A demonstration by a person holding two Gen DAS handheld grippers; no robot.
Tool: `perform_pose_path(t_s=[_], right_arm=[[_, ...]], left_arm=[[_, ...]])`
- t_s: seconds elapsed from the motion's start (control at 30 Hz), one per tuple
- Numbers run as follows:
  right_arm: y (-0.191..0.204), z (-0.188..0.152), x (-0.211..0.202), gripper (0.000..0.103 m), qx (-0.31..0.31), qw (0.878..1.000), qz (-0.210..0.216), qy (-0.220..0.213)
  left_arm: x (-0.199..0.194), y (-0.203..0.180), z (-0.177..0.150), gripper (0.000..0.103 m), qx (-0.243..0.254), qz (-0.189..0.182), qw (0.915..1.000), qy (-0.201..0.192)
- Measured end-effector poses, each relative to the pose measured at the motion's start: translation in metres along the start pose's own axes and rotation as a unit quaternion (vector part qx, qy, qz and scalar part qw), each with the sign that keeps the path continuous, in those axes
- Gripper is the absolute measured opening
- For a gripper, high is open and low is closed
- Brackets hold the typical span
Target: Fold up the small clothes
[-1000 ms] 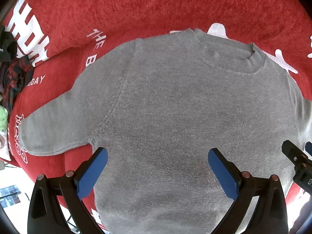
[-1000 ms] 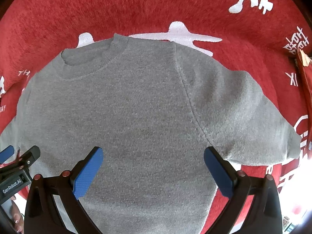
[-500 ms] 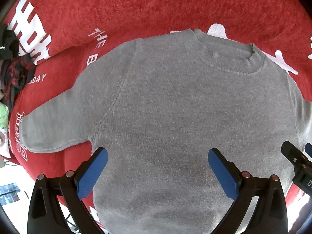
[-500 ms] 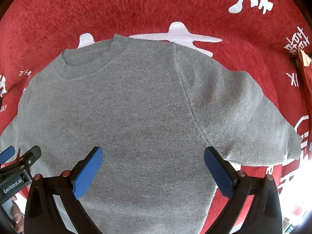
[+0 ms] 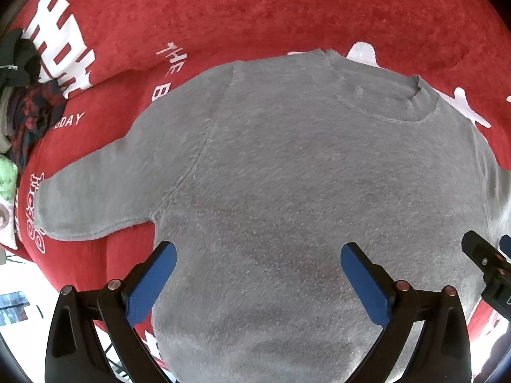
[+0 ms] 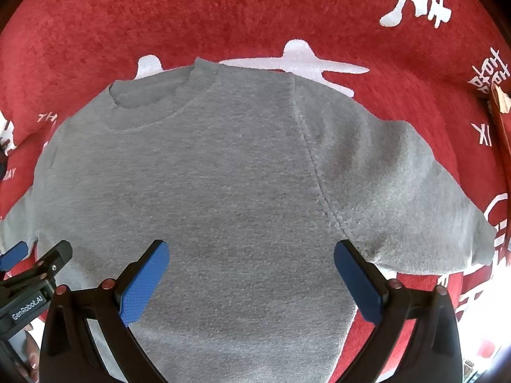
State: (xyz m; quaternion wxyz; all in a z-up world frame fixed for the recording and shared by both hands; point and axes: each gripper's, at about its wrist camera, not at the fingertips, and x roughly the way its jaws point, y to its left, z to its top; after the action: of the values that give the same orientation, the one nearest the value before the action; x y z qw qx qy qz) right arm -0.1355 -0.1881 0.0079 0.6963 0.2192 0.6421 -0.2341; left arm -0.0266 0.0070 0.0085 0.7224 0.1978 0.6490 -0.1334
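Grey sweater [image 5: 303,191] lies flat, front up, spread on the red blanket [image 5: 255,16] with white lettering. Neckline points away from you, both sleeves angled outward and down from the shoulders.

Your left tongs [image 5: 258,274] hover over the sweater's lower body on its left-sleeve side, blue pads [image 5: 150,281] spread wide apart, nothing between them. Left pad sits just below the armpit, over the sweater's side edge; the other pad is over mid-body.

Your right tongs [image 6: 252,274] hang over the lower body on the opposite side, pads [image 6: 143,284] likewise wide apart and gripping nothing. Right pad [image 6: 357,284] sits just below the right sleeve's [image 6: 415,207] armpit seam.

Each pair of tongs shows at the edge of the other's view, level with the sweater's lower body. Whether either pad touches the fabric: cannot tell.

A heap of dark clothes [image 5: 25,102] sits beyond the left sleeve [image 5: 105,194] cuff, at the blanket's edge.
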Motion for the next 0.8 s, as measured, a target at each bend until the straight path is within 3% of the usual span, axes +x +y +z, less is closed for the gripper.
perform_pose_path(t_s=[0.8], right_arm=[[0.014, -0.002, -0.008, 0.103, 0.006, 1.000, -0.012, -0.003]], left_arm=[[0.007, 0.023, -0.003, 0.103, 0.001, -0.019, 0.9998, 0.002]])
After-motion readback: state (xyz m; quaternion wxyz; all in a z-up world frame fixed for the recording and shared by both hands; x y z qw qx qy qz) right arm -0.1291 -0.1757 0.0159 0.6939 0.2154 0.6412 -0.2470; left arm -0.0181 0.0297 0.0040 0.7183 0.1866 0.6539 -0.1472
